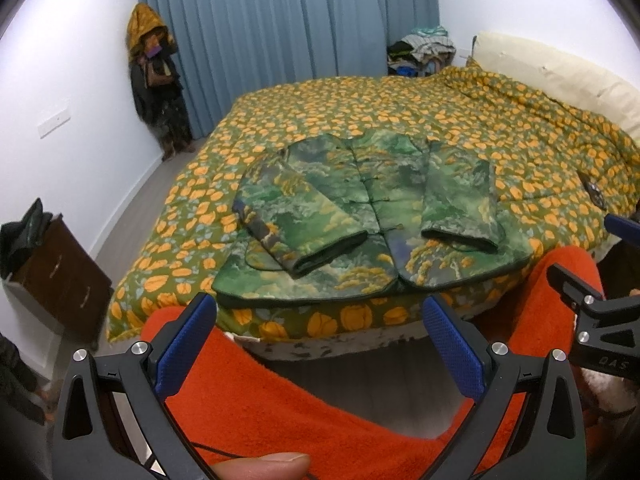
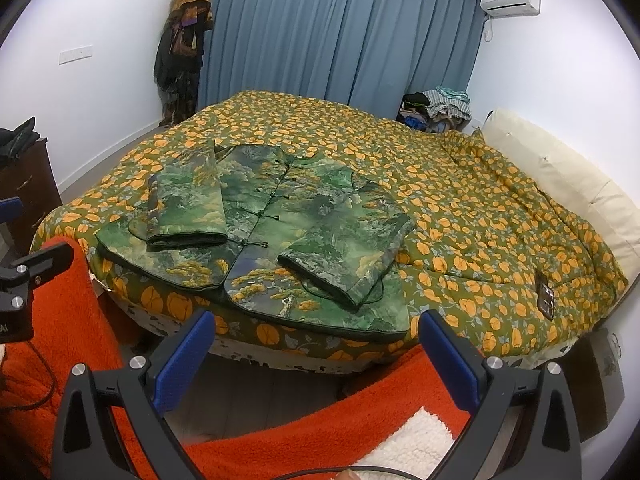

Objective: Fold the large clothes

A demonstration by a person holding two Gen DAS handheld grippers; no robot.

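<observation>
i hold my left gripper (image 1: 320,344) off the near edge of the bed (image 1: 460,120), its 2 blue-padded fingers (image 1: 188,344) spread wide with nothing between them. my right gripper (image 2: 316,356) hangs off that same near edge, also spread wide and empty.

the green printed jacket (image 1: 372,216) lies flat on the bed's orange-flowered quilt (image 2: 480,208), close to the near edge, front side up with its knot buttons fastened down the middle. both of its sleeves are folded in across its front, cuffs pointing toward me: 1 sleeve (image 2: 186,208) lies on the jacket's left half, the other sleeve (image 2: 352,248) on its right half. the hem reaches just to the edge of the bed.

beyond the bed hang blue curtains (image 2: 340,40), and a pile of clothes (image 2: 436,110) sits at the bed's far corner next to a cream headboard (image 2: 560,172). a small dark object (image 2: 545,294) rests on the quilt toward the headboard side. an orange fleece (image 1: 280,400) covers the space between the bed and my grippers, and my thumb (image 1: 264,466) shows at the bottom of the left view.
</observation>
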